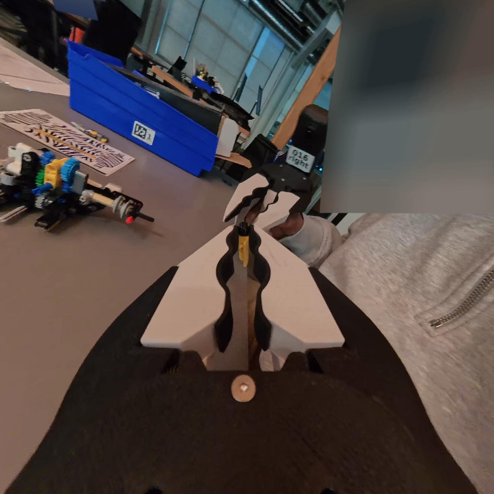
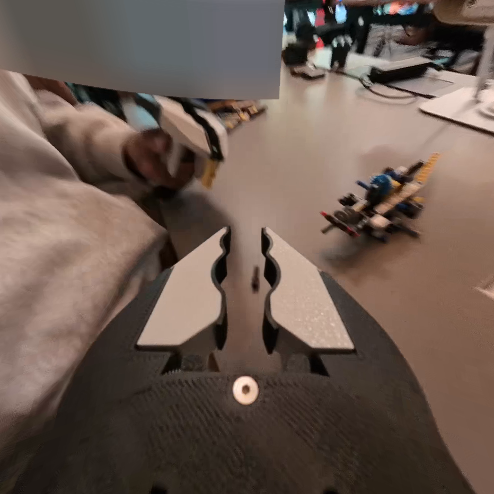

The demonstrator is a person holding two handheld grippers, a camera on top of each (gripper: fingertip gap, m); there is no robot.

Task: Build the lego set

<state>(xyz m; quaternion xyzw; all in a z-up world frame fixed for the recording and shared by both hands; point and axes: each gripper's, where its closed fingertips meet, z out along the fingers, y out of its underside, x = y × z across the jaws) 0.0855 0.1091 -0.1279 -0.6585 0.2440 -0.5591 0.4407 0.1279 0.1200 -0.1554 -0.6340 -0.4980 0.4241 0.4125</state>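
My left gripper [image 1: 242,227] is shut on a small yellow Lego piece [image 1: 243,250] with a black pin [image 1: 242,226] at its tip, held above the table. It also shows blurred in the right wrist view [image 2: 213,157], with the yellow piece [image 2: 209,175] sticking out below. My right gripper [image 2: 246,232] is open and empty; a small black pin [image 2: 255,278] lies on the table between its fingers. In the left wrist view the right gripper [image 1: 252,211] hovers just beyond my left fingertips. The partly built Lego model [image 1: 61,187] lies on the table at left, and shows in the right wrist view [image 2: 377,208].
A blue bin [image 1: 139,117] stands at the back of the grey table [image 1: 133,267]. A sticker sheet [image 1: 66,141] lies beside the model. A person in a grey zip sweater [image 1: 414,294] sits close at the right. More Lego parts [image 2: 240,112] lie far back. The grippers' ends are close to 6 centimeters from one another.
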